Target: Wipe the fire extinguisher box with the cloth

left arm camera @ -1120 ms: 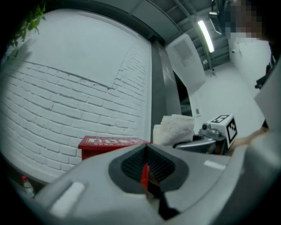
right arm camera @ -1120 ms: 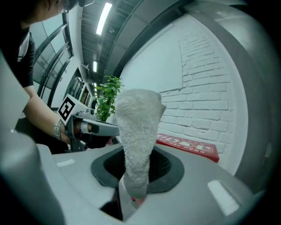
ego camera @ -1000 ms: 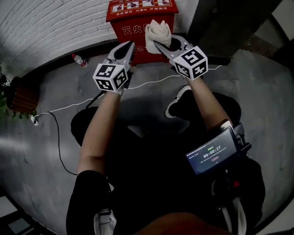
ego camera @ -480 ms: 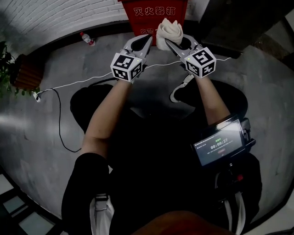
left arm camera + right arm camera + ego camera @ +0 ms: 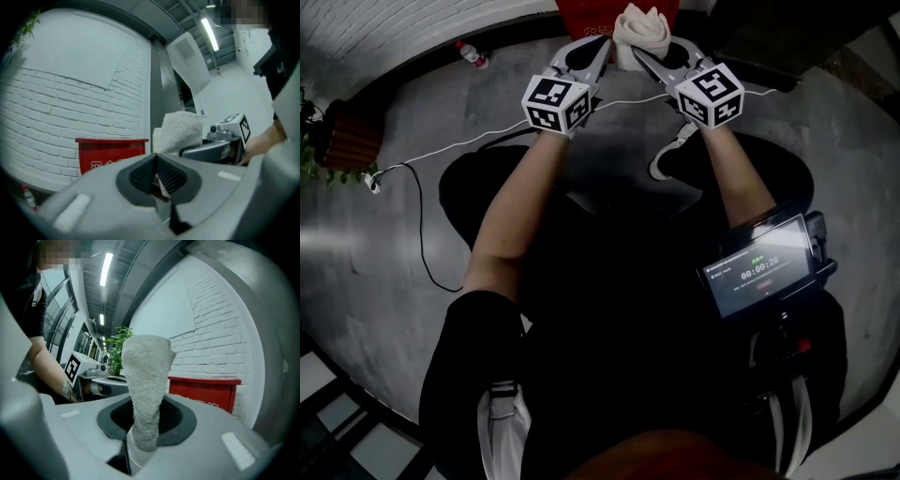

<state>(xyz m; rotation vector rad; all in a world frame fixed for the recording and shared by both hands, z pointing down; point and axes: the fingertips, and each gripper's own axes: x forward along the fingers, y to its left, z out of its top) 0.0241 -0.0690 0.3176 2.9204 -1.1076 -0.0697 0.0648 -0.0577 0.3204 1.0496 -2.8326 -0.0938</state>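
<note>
Holds the cloth (image 5: 146, 376) in the right gripper (image 5: 144, 430), jaws pinched on its lower end, the rest of the white terry roll rising upright above them. Carries nothing in the left gripper (image 5: 156, 174): jaws closed together, ribbed pads meeting in a narrow V

Points both grippers forward, side by side and near each other, bare forearms stretched out behind the marker cubes. Aims them at the red fire extinguisher box (image 5: 584, 13), cut off by the top edge of the head view and standing on the floor (image 5: 825, 122) at the foot of a white brick wall (image 5: 384, 33). Places the cloth in front of the box's face, toward its right half; cannot tell whether touching it or just short of it

From the left gripper view: box to the left, cloth and right gripper just beside on the right. From the right gripper view: box to the right of the cloth, left gripper at the left, green leaves behind it

On the grey floor: a small bottle (image 5: 472, 54) near the wall, left of the box; a white cable (image 5: 478, 142) running across under the forearms; a potted plant (image 5: 339, 152) at the far left. At the person's right side, a small lit screen (image 5: 759, 277), digits too small to read
</note>
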